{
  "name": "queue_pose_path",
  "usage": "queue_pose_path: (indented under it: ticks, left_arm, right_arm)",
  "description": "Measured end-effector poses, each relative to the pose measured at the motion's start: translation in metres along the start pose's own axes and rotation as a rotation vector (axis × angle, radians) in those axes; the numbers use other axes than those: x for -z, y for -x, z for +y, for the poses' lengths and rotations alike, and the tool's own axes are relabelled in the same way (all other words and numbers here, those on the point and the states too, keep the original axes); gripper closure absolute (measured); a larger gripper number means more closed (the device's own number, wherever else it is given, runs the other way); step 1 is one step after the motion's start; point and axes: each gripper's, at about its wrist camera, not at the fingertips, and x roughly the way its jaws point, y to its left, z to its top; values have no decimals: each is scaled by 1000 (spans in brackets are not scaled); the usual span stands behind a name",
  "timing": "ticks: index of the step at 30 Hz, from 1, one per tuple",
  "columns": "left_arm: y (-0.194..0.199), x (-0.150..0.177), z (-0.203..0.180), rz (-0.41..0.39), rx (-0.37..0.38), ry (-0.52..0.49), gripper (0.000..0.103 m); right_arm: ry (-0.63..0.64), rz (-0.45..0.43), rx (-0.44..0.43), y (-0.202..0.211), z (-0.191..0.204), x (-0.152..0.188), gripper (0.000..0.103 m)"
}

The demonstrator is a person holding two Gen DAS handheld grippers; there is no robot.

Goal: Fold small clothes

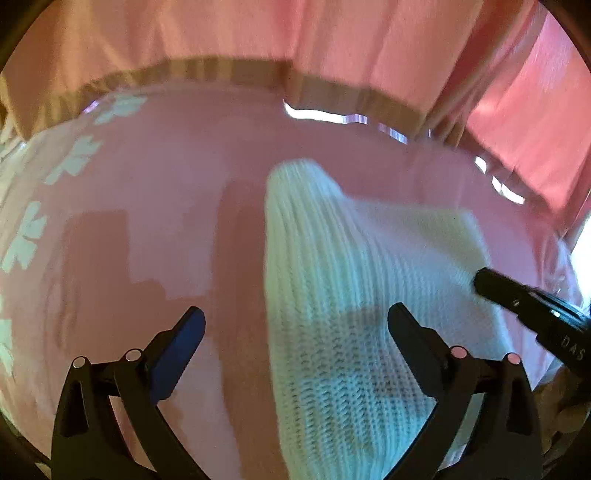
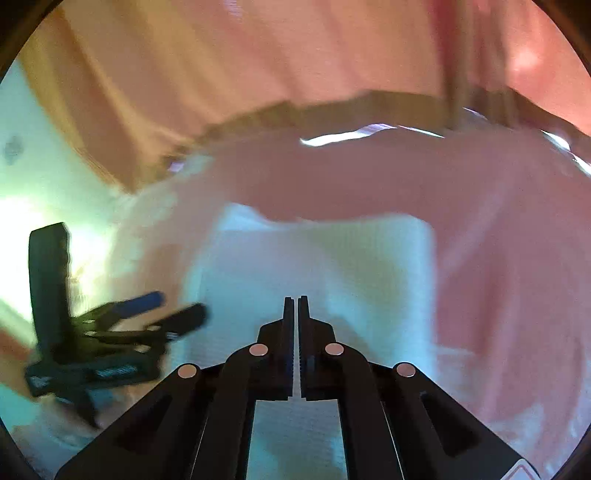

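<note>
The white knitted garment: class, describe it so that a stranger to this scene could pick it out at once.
Start from the pink cloth that covers the whole surface below the pink curtains. On it lies the white knitted garment, partly folded, between the two grippers. It is the only ribbed, woolly thing there; the cloth's pale flower prints are flat.

white knit garment [image 1: 351, 295], open tongs [image 1: 295, 332]

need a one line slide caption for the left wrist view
Open left gripper poised over a white ribbed knit garment on a pink sheet, the right gripper reaching in at its right edge.
</note>
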Motion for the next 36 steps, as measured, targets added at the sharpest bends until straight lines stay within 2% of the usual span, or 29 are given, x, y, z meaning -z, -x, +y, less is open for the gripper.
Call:
queue_pose_path:
  ticks: [2, 6, 9, 11, 14, 17, 18, 20, 23, 25, 27, 28, 30, 33, 36]
  left_arm:
    - [6, -3, 8, -16, -21, 9, 6]
    - [6, -11, 25, -24, -87, 37, 6]
    - [7, -14, 33, -31, -109, 46, 6]
    - [8, -14, 36, -30, -110, 48, 6]
    - [10, -13, 37, -34, -111, 40, 6]
    - [10, -11, 34, -29, -121, 19, 6]
    - [10, -10, 33, -26, -120, 13, 6]
    - [11, -6, 30, -26, -124, -4, 6]
    - [15, 1, 25, -32, -121, -27, 6]
    - [15, 7, 19, -30, -125, -51, 6]
    - [14, 14, 13, -19, -128, -73, 6]
    - [13, 18, 8, -12, -127, -87, 6]
    - [11, 24, 1, -2, -126, -111, 6]
    - [11, 33, -10, -2, -132, -145, 6]
    - [14, 40, -15, -6, -137, -157, 6]
  right_arm:
    - [27, 36, -71, -21, 17, -8, 101]
    - [36, 110, -61, -73, 21, -9, 103]
    - [16, 91, -68, -91, 19, -15, 103]
    - [17, 63, -47, -79, 25, -19, 99]
    - [97, 12, -44, -52, 49, -12, 99]
    - [128, 75, 52, -62, 42, 8, 99]
    - [103, 84, 56, -65, 35, 15, 99]
    - [69, 56, 50, -41, 27, 25, 98]
    - [84, -53, 100, 8, 22, 40, 97]
    - [48, -115, 195, 37, 5, 61, 91]
    - [-5, -143, 265, 52, -15, 82, 68]
    - [-56, -138, 279, 58, -28, 95, 64]
    - [-148, -123, 270, 61, -47, 113, 63]
    - [-249, -96, 189, 60, -64, 134, 63]
    - [-248, -88, 159, 64, -68, 141, 63]
